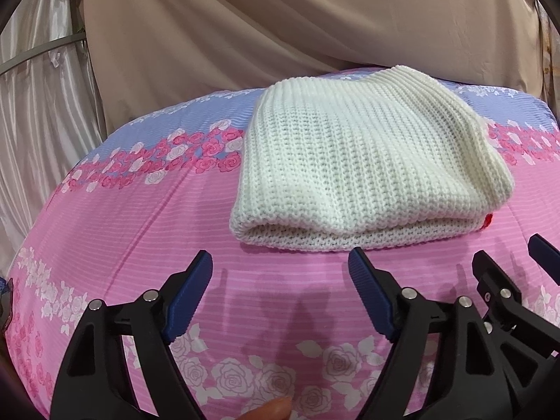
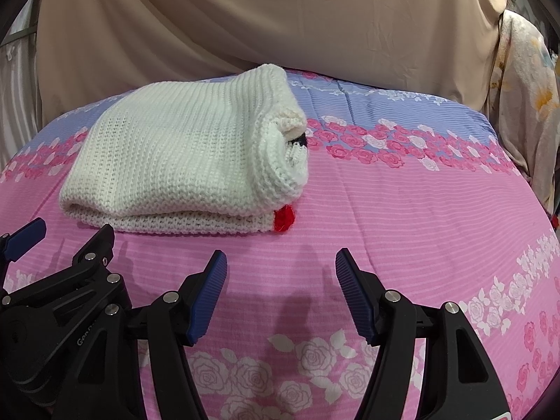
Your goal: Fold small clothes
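Observation:
A white ribbed knit garment lies folded into a thick rectangle on the pink floral bedsheet. In the right wrist view the same knit garment shows a rolled right end and a small red patch at its near corner. My left gripper hovers open just in front of the fold's near edge, nothing between its blue pads. My right gripper is open too, in front of and to the right of the garment's red corner. Each gripper appears at the edge of the other's view.
The bedsheet has rose bands and a lilac strip at the far side. Beige draped cloth hangs behind the bed. A pale floral fabric hangs at the far right. A fingertip shows at the bottom of the left wrist view.

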Demonstrator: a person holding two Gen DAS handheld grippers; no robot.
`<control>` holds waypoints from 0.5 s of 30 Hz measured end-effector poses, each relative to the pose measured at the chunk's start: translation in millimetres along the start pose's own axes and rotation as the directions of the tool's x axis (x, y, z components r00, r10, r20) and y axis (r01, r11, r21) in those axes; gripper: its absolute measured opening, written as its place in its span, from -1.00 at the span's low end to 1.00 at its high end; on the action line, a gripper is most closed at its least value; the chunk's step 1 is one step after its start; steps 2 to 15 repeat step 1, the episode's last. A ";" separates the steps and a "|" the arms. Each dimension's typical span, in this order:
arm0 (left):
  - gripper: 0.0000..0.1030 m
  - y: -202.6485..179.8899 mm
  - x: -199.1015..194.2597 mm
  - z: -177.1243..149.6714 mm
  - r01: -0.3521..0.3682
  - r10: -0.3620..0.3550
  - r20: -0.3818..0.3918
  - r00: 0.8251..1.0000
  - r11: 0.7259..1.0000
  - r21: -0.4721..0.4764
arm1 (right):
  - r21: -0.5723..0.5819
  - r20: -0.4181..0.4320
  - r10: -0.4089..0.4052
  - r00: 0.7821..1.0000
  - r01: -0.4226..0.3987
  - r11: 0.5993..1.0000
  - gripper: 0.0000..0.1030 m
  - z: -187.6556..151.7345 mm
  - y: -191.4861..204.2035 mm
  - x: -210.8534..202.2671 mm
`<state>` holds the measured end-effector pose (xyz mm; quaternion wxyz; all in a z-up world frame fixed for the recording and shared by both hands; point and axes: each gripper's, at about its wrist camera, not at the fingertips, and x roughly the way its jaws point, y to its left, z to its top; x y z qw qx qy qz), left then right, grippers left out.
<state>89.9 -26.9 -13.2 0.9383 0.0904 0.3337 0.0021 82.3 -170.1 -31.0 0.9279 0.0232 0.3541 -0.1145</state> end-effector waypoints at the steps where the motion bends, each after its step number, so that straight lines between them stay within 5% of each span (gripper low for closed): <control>1: 0.50 0.1 0.3 0.0 0.001 -0.001 -0.001 1.000 1.000 -0.001 | -0.001 0.000 0.001 1.000 -0.001 1.000 0.24 -0.6 0.4 -0.2; 15: 0.50 0.1 0.3 0.0 0.001 -0.001 -0.001 1.000 1.000 -0.001 | -0.001 0.000 0.001 1.000 -0.001 1.000 0.24 -0.6 0.4 -0.2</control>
